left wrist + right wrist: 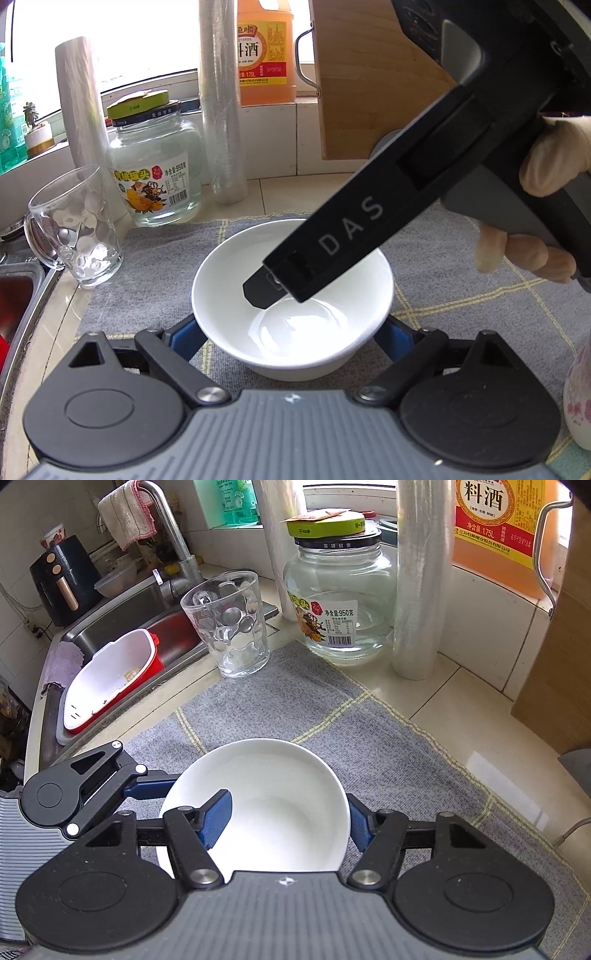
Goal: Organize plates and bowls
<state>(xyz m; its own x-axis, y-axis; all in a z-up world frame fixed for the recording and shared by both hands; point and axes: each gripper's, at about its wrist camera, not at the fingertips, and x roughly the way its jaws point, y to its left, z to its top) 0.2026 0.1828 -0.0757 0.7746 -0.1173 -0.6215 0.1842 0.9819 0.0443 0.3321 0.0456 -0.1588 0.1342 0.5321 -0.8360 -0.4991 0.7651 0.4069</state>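
Note:
A white bowl (pixel 295 343) (pixel 280 775) rests on a grey checked mat (pixel 388 738). My left gripper (pixel 291 332) straddles it. Its blue fingers (pixel 186 334) lie against the bowl's two outer sides, with the tips hidden under the rim. In the right wrist view one of those fingers (pixel 151 788) meets the bowl's left edge. My right gripper (pixel 288 819) (pixel 273 291) comes down from the upper right, held by a gloved hand (pixel 546 158). It is shut on the bowl, one finger inside (pixel 218 819) and the other outside the right rim.
A dimpled glass mug (pixel 229 624), a glass jar (pixel 340 602) and two film rolls (pixel 417 590) stand behind the mat. An orange bottle (pixel 264 51) and a wooden board (pixel 369 81) are behind them. The sink (pixel 122 602) at left holds a red-and-white basin (pixel 110 679).

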